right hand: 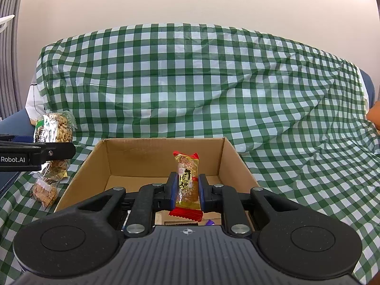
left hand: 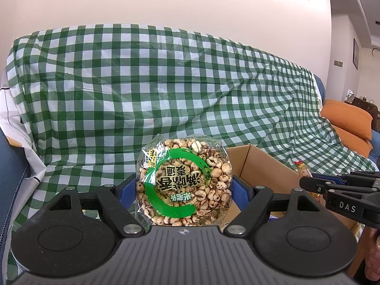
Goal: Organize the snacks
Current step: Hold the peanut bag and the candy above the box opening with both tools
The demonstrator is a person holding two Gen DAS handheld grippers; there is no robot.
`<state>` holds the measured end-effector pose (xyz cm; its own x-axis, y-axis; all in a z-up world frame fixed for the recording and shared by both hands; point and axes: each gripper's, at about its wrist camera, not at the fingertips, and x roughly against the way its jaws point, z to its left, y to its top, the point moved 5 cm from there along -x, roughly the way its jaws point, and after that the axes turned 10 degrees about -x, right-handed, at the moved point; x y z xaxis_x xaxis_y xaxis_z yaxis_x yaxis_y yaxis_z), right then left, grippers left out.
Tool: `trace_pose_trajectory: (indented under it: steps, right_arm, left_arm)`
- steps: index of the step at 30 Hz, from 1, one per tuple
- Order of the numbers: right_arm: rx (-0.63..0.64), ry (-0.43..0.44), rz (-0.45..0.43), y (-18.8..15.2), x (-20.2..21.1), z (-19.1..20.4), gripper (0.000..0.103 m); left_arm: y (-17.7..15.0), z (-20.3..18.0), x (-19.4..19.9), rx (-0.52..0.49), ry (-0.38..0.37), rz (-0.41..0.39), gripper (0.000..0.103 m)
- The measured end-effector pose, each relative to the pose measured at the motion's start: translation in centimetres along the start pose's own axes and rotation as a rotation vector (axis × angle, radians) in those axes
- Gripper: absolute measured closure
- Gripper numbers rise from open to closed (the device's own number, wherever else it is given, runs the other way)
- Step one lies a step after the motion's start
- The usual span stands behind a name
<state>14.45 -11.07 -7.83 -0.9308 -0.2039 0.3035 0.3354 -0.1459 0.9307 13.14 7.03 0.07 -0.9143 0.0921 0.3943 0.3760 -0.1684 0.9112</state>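
My left gripper (left hand: 184, 186) is shut on a round clear pack of puffed grain (left hand: 184, 182) with a green ring label, held upright in the air. Just to its right stands an open cardboard box (left hand: 261, 163). In the right wrist view my right gripper (right hand: 187, 185) is shut on a gold and red wrapped candy (right hand: 187, 180), upright over the near part of the box (right hand: 166, 156). The left gripper (right hand: 71, 149) reaches in from the left edge with the puffed pack (right hand: 57, 128). The right gripper (left hand: 306, 181) shows at the right edge of the left wrist view.
A green checked cloth (right hand: 213, 83) covers the sofa seat and back. Two small snack packets (right hand: 45, 192) lie on the cloth left of the box. A purple wrapper (right hand: 209, 222) lies inside the box. An orange cushion (left hand: 346, 118) sits far right.
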Motion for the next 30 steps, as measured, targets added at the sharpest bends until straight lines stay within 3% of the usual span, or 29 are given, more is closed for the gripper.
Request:
trace_pose_trajectory:
  steps: [30]
  right_arm:
    - [-0.042,-0.087,-0.039,0.1,0.5,-0.2,0.084]
  left_arm:
    - [0.4,-4.0,-0.6,-0.085,-0.064,-0.055,0.019]
